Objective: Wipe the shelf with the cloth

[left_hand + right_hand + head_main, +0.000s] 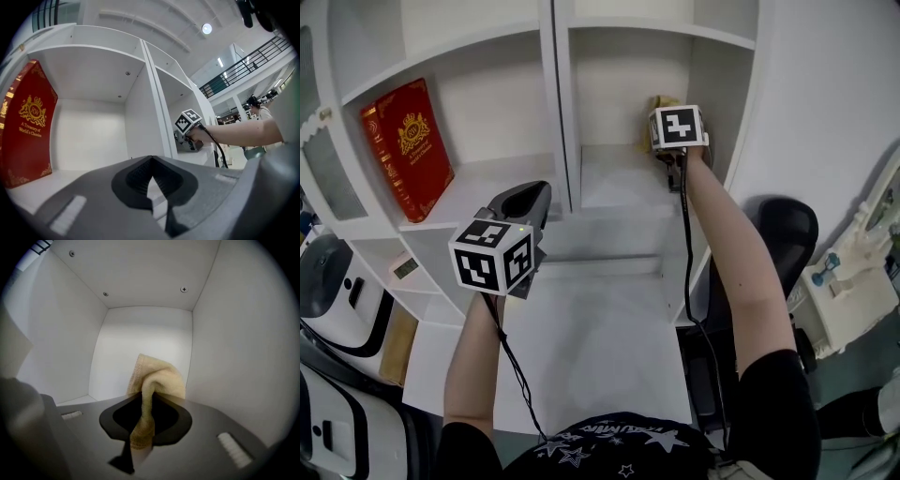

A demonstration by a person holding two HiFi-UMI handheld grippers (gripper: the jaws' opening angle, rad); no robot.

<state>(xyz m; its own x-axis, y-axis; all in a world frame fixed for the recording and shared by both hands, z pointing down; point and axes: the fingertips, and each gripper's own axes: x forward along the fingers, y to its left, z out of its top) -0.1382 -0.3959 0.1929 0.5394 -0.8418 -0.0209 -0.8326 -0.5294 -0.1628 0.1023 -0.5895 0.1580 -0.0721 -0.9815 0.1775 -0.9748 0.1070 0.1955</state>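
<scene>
A pale yellow cloth (157,378) is pinched in my right gripper (143,401), which is shut on it inside the right-hand shelf compartment (614,178). From the head view the cloth (662,103) peeks out beyond the right gripper (667,141), near the compartment's back right corner. My left gripper (530,202) is held in front of the left compartment, shut with nothing between its jaws (149,171). The right gripper's marker cube (188,121) shows in the left gripper view, over in the neighbouring compartment.
A red book (408,150) leans upright against the left wall of the left compartment (26,126). A white divider (562,112) separates the two compartments. A lower white surface (591,328) lies below. A black chair (787,234) stands at the right.
</scene>
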